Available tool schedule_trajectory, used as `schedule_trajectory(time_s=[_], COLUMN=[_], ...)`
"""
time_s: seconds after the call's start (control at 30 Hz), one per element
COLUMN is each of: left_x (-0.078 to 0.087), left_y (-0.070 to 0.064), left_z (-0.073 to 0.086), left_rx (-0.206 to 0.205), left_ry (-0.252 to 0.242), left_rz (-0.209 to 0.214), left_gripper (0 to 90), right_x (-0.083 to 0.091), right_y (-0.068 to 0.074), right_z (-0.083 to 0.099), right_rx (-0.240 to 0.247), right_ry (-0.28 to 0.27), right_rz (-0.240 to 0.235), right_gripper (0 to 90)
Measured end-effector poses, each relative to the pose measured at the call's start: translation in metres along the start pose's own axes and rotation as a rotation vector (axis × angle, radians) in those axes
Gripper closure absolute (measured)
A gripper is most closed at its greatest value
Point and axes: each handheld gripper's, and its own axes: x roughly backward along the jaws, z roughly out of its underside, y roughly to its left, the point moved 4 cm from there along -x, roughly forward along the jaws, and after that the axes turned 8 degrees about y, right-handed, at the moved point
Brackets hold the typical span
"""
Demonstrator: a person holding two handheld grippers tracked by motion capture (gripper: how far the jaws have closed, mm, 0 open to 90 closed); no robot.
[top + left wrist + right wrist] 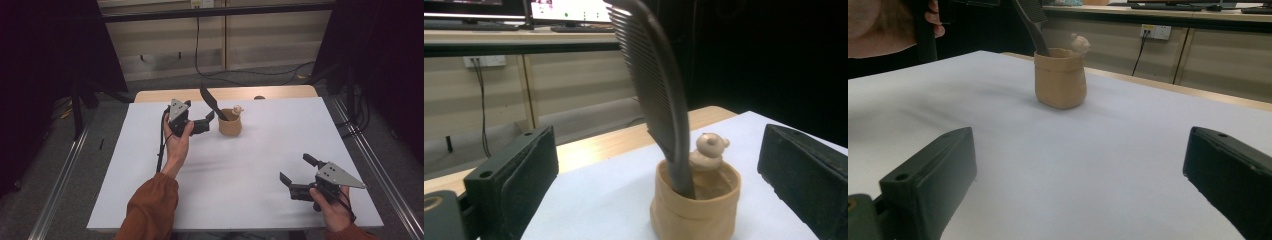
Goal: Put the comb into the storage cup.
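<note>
Right gripper (pixel 296 177) spread wide, comb (pixel 651 85) in cup (pixel 696 207), seemingly unlabelled.

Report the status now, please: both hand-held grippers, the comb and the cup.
Left hand-held gripper open, just short of the cup. Right hand-held gripper open, idle near table edge. Comb standing in cup, leaning. Nothing in the way.

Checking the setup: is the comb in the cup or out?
In: the comb stands leaning inside the tan cup, teeth end up.

You will find no readable text, label or number anywhere (the upper-left bright monitor screens (pixel 569 10) are blurred).
</note>
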Motion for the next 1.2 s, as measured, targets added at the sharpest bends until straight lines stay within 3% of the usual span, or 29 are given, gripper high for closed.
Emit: schedule_trajectory(time_s=[0.17, 0.5, 0.6, 0.77, 1.1, 1.2], left_x=[0.009, 0.028, 0.034, 0.044, 0.063, 0.067], left_y=[0.001, -0.003, -0.005, -0.009, -0.011, -0.014], left_z=[0.000, -0.002, 0.000, 0.004, 0.008, 0.007], left_rx=[0.010, -0.028, -0.009, -0.025, 0.000, -0.013], left_ry=[0.006, -0.009, -0.002, -0.017, -0.044, -0.042], left_rz=[0.001, -0.003, -0.020, -0.016, -0.013, -0.009], left_gripper=[1.9, 1.4, 1.4, 1.5, 1.6, 1.5], right_x=[0.000, 0.001, 0.001, 0.001, 0.001, 0.002], right_y=[0.000, 0.000, 0.000, -0.001, 0.000, 0.001], right_z=[0.000, 0.000, 0.000, 0.000, -0.001, -0.001], right_rx=[0.001, 0.005, 0.005, 0.001, 0.004, 0.008], right_ry=[-0.002, -0.003, -0.003, -0.005, -0.007, -0.009], right_rz=[-0.002, -0.002, 0.000, 0.009, 0.014, 0.013], right_gripper=[0.0, 0.0, 0.0, 0.0, 0.1, 0.0])
